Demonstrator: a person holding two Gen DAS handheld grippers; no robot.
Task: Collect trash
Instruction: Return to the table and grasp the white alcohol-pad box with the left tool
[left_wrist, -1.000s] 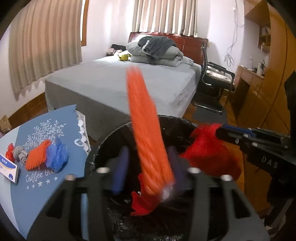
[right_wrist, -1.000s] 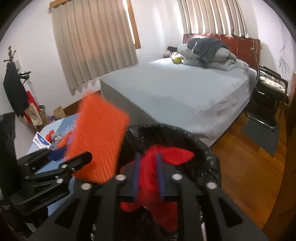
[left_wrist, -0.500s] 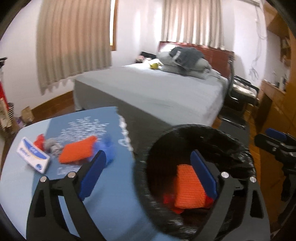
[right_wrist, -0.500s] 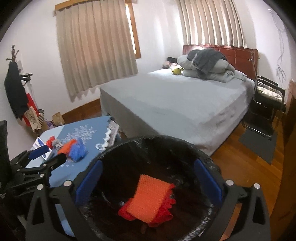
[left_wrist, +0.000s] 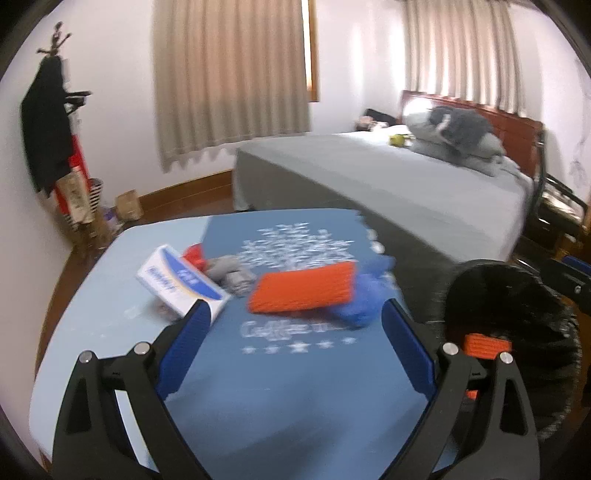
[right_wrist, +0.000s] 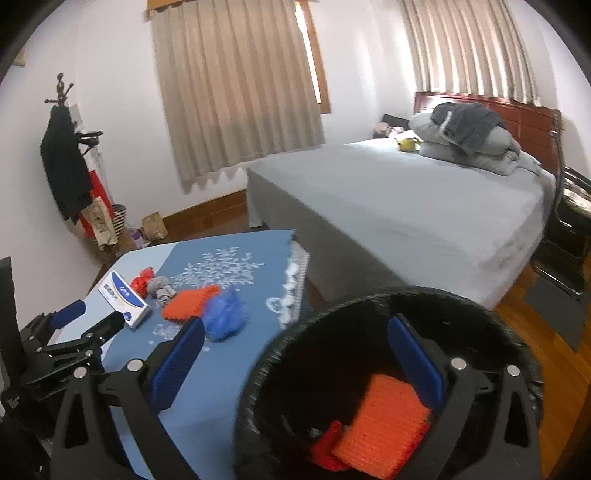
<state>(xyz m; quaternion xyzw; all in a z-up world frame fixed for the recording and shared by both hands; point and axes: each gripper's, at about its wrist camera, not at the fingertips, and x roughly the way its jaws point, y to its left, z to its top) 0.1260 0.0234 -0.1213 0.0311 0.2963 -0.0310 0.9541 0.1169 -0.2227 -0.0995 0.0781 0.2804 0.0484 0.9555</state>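
Tongs on both sides, left tongs (left_wrist: 291, 347) and right tongs (right_wrist: 295, 358), are gaping empty; reaching for the orange mesh pad (left_wrist: 301, 291) is risking nudging the blue wrapper (left_wrist: 365, 295) off the bench (left_wrist: 110, 295).

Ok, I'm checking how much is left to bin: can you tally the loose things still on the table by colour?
Orange: 1, the knitted pad
Blue: 1, the crumpled bag
Red: 1, the small wad
Grey: 1, the rolled cloth
White and blue: 1, the box
Total: 5 on the table
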